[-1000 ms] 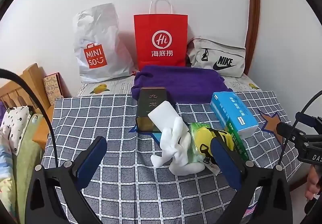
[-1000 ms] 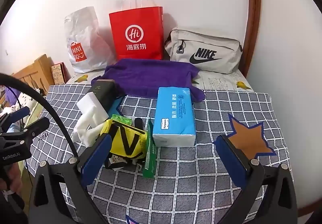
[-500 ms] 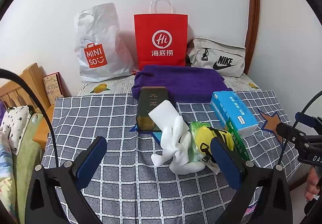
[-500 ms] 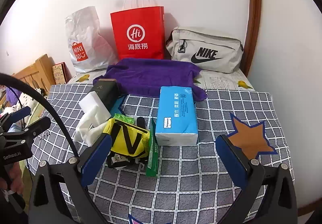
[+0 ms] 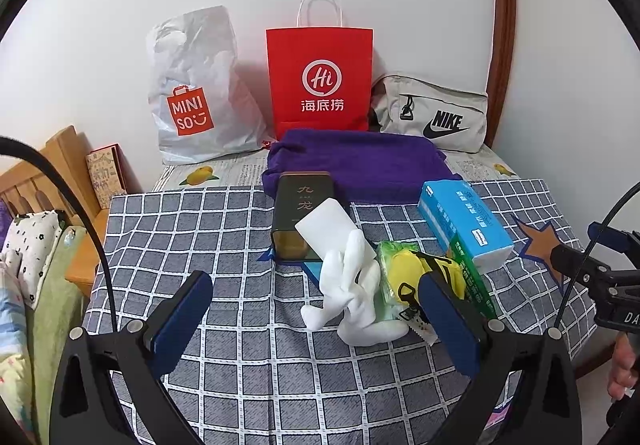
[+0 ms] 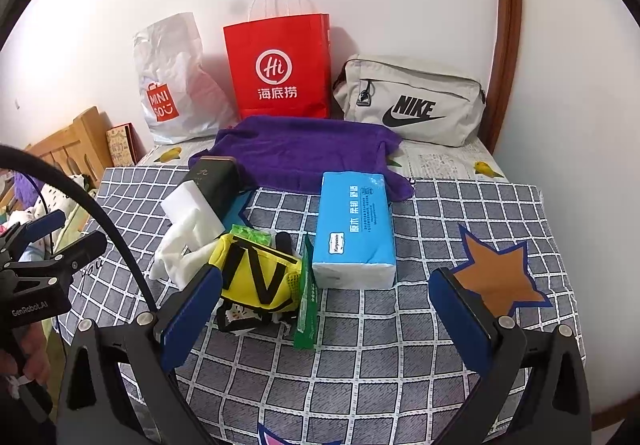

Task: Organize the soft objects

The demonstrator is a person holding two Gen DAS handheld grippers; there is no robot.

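Note:
A white cloth [image 5: 354,291] lies crumpled mid-table beside a white sponge block [image 5: 326,221] and a yellow-and-black pouch [image 5: 416,275]. A purple towel [image 5: 356,161] lies folded at the back. A blue tissue pack [image 5: 464,225] lies to the right. In the right wrist view the cloth [image 6: 180,257], pouch [image 6: 260,273], tissue pack [image 6: 354,229] and towel [image 6: 304,151] show too. My left gripper [image 5: 316,319] is open and empty in front of the cloth. My right gripper [image 6: 326,313] is open and empty in front of the tissue pack.
A dark tin box [image 5: 302,213] stands behind the sponge. A green packet [image 6: 306,309] lies by the pouch. A Miniso plastic bag [image 5: 196,89], a red paper bag [image 5: 320,81] and a Nike bag [image 5: 436,117] stand along the wall. A wooden bed frame [image 5: 52,173] is at left.
Both grippers have crept slightly forward toward the pile; both stay open and empty. Nothing on the table has moved.

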